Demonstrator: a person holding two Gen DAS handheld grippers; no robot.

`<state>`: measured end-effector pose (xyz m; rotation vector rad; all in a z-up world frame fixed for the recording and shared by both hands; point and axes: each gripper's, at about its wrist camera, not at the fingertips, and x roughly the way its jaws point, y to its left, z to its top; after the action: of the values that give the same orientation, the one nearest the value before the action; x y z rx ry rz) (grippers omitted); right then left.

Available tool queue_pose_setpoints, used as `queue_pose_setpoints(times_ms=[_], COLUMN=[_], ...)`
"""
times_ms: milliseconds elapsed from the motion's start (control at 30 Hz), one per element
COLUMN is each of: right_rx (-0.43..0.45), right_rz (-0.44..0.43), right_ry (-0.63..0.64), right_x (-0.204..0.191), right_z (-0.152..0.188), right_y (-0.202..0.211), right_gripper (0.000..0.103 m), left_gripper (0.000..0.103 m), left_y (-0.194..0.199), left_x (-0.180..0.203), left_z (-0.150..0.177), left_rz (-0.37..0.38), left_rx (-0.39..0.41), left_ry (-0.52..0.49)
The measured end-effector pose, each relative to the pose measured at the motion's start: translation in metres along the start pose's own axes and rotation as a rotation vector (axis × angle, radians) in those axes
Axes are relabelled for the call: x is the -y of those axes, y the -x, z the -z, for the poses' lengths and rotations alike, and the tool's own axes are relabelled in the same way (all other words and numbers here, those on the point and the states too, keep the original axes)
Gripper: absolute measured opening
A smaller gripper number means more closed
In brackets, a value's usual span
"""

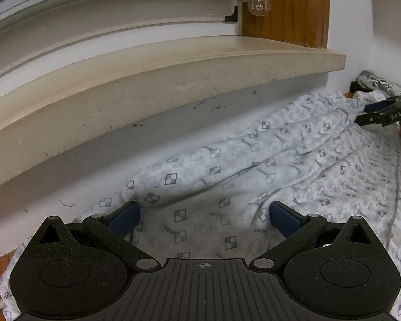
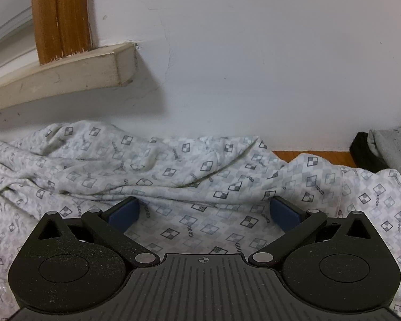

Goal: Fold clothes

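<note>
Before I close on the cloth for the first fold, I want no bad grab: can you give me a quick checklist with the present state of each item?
1. Left gripper open: ok, jaws spread wide.
2. Right gripper open: ok, jaws spread wide.
3. Patterned garment between each pair of jaws: ok, cloth lies under both.
4. Garment flat: not ok, long creases and bunching against the wall.
5. Other clothes clear of the grab: cannot tell, the grey garment seems to overlap the patterned one's right edge.
6. Headroom on the left: not ok, the window ledge overhangs the cloth.
</note>
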<state>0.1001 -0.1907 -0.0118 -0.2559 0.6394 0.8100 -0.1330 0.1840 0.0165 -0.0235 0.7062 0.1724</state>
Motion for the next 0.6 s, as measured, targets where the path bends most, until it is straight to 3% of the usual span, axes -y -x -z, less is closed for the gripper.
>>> queue_pose_setpoints(times_ms=[267,433,567,600], right_rx=[0.031,0.061,0.062,0.065], right_rz=[-0.013,-0.094,-0.150,-0.154], right_ry=[0.010,-0.006,-0.014,-0.012], right_x=[-0.001,-0.018,-0.032,-0.038], right_z=[0.017,0.031,0.045,0.043], right_y=[0.032,0.072,0.101,0.101], right_gripper=[0.103,0.103,0.103,0.103], left_gripper=[0.103,0.103,0.093,0.082], left_y=[0.077,0.129,0.161,0.167], left_x=[-0.007,-0.032,-0.044,-0.043], left_z=[0.031,0.071,0.102,0.108], left_rz=[0.004,-0.020,0.010,0.012], left_rx=[0.016,0.033,0.031,0.028], left_ry=[0.004,0.058,0.099,0.105])
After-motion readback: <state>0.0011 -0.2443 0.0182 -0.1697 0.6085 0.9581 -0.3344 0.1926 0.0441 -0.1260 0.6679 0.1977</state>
